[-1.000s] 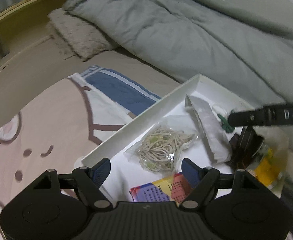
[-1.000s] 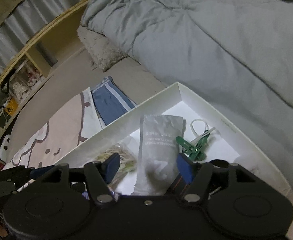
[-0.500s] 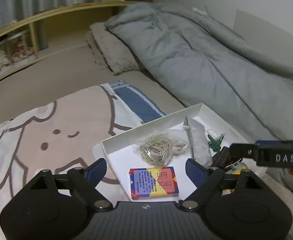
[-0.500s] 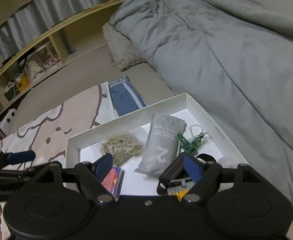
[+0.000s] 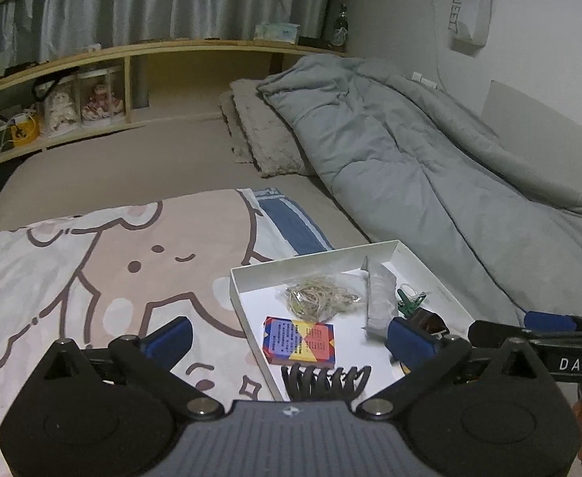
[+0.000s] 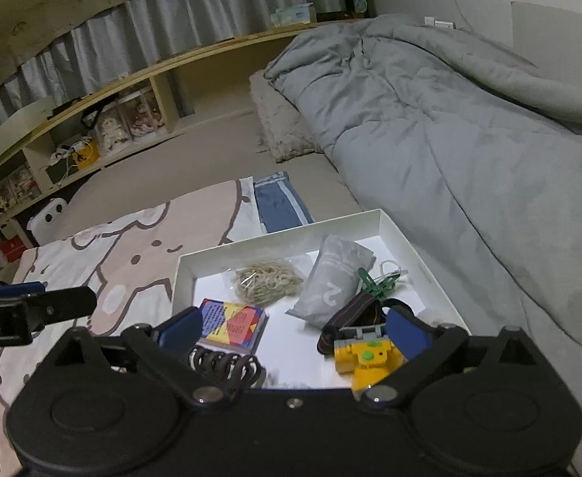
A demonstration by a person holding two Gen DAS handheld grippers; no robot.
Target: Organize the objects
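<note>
Right wrist view: right gripper (image 6: 291,328), gaping and empty, hides the hair clip's (image 6: 227,361) base; left gripper (image 5: 287,338) gapes too, over the white tray (image 5: 394,248).

dim indoor light, soft shadows, grainy; fisheye bends edges, dark corners.

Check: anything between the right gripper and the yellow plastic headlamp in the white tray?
Nothing visible. The open right gripper hangs over the white tray; the yellow plastic headlamp lies uncovered by its right finger, with the black hair claw off left.
</note>
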